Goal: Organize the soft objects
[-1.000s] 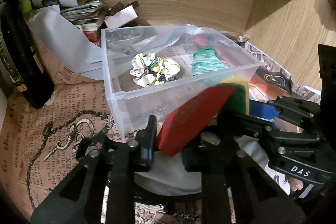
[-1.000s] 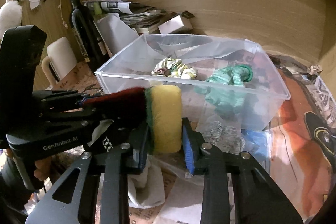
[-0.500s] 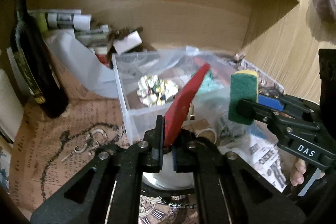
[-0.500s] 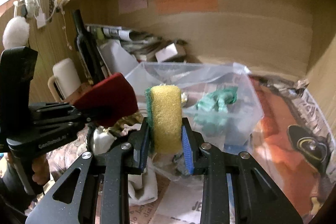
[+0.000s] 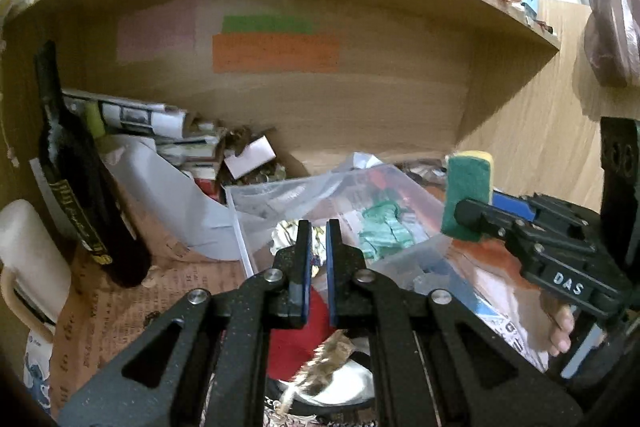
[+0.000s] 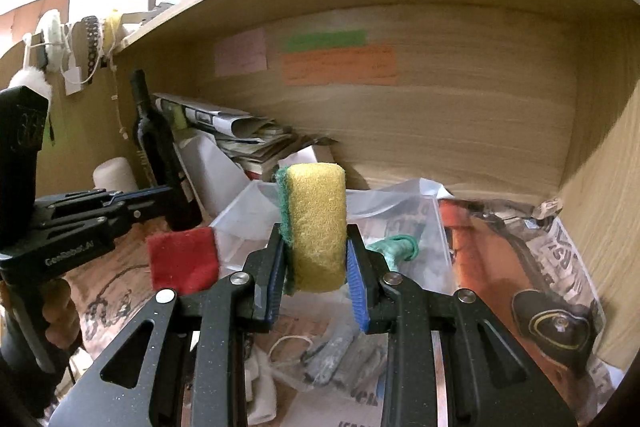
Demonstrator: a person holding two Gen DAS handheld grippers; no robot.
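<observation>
Sponge (image 6: 316,227), pinched upright in my right gripper (image 6: 316,269), hangs just before the clear bin (image 6: 400,223), ready for dropping in, while my left gripper (image 5: 317,259), nearly closed, shows nothing between its tips, the red cloth (image 6: 183,259) beneath it.

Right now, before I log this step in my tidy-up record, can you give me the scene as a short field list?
right tool: shut on a yellow-and-green foam sponge, held upright
left tool: jaws narrowly apart, nothing between the tips
red felt square: below the left tool, not gripped
clear plastic box: ahead of both tools; holds a green fabric scrunchie and a pale patterned scrunchie
dark glass bottle: left of the box
</observation>
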